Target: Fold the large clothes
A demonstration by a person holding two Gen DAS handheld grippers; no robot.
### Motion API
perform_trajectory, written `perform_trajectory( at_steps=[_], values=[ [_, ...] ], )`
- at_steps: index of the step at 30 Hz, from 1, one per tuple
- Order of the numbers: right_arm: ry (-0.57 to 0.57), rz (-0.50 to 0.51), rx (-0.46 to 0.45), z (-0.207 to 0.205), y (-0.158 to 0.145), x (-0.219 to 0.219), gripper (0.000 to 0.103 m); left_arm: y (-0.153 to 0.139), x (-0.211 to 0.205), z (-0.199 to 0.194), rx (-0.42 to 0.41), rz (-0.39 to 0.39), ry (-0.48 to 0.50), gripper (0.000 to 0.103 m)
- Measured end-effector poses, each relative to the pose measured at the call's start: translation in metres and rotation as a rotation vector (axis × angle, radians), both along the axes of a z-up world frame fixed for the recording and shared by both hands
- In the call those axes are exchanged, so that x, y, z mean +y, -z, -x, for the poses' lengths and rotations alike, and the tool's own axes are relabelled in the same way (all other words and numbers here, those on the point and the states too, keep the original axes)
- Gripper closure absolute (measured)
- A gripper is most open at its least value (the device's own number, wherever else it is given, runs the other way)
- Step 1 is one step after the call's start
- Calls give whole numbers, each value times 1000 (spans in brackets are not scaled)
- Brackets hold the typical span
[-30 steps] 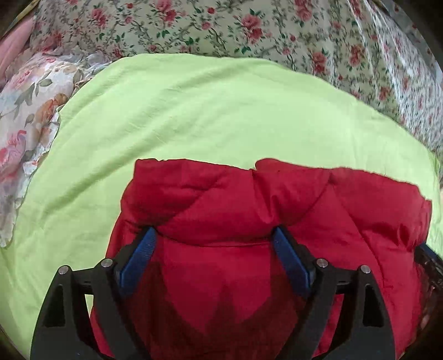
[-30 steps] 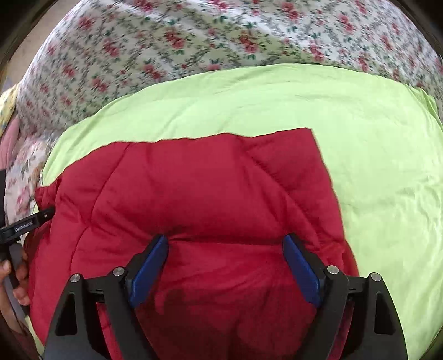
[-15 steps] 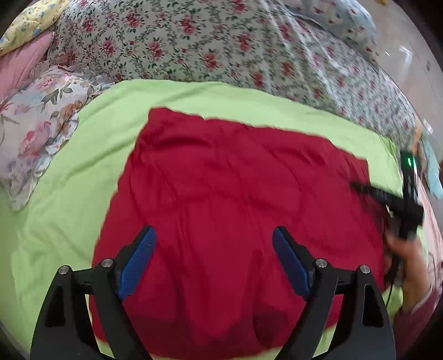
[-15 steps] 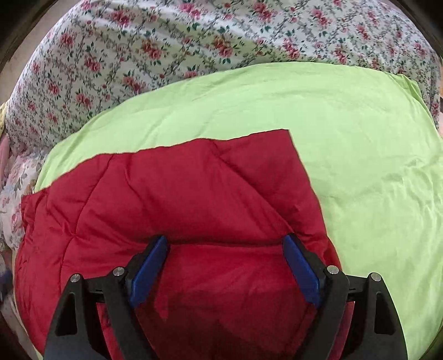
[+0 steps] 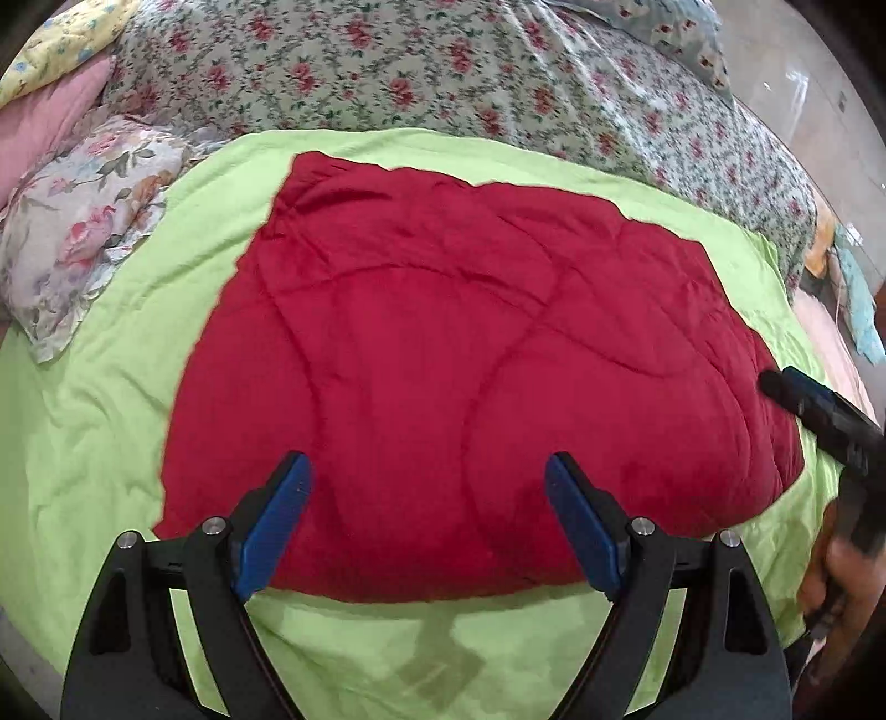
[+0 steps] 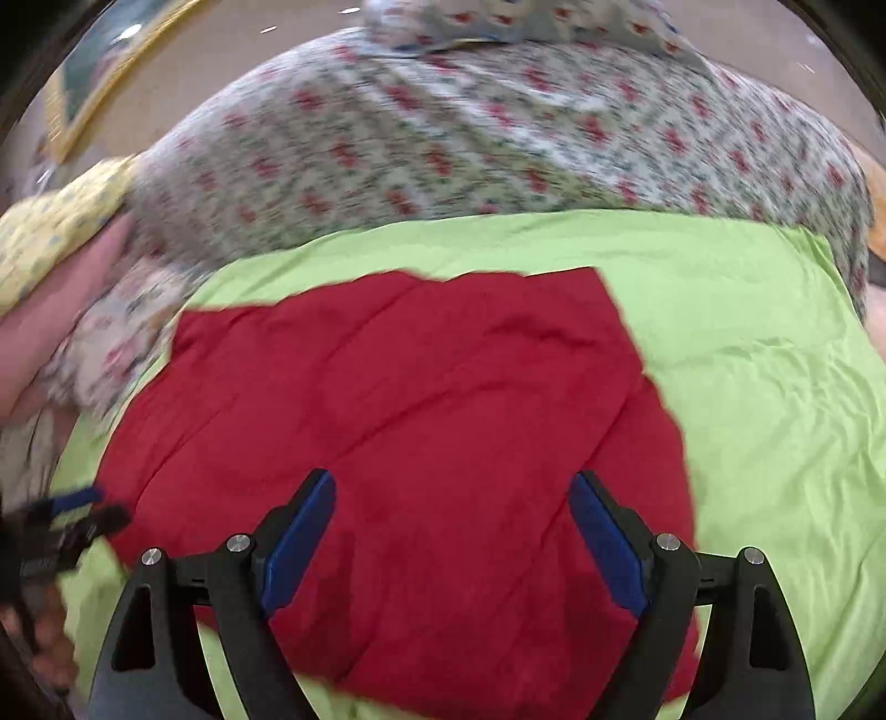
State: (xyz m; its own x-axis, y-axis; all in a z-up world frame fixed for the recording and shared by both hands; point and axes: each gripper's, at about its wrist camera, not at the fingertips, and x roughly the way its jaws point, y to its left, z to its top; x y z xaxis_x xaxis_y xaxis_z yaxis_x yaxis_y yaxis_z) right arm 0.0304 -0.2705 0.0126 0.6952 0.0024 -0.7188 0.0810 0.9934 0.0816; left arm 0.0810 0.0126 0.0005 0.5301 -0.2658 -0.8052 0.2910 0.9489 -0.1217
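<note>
Tongs, left [image 5: 426,501] and right [image 6: 451,529], gape wide and empty above the red quilted garment [image 5: 470,343].

From my left camera I see a bed [image 5: 554,99] covered in a rose-print sheet, with a lime green sheet [image 5: 99,443] spread over its near part. At the far left lie a floral pillow [image 5: 77,232], a pink pillow [image 5: 50,122] and a yellow patterned one [image 5: 55,50]. Pale glossy floor [image 5: 797,94] shows at the far right, catching light.
</note>
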Motion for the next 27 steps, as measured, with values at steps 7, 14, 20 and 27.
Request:
perform_trajectory(
  at_steps=[7, 14, 20, 27],
  values=[
    [-56, 120, 142, 19, 53, 37, 14, 24, -25, 15, 11, -114, 19, 12],
    [-28, 99, 131, 32, 52, 32, 14, 34, -24, 14, 6, -123, 12, 8],
    [-38, 70, 58, 32, 27, 34, 16, 36, -26, 13, 2, -129, 9, 5],
    [-6, 112, 123, 7, 58, 25, 8, 28, -31, 17, -26, -169, 12, 4]
  ],
)
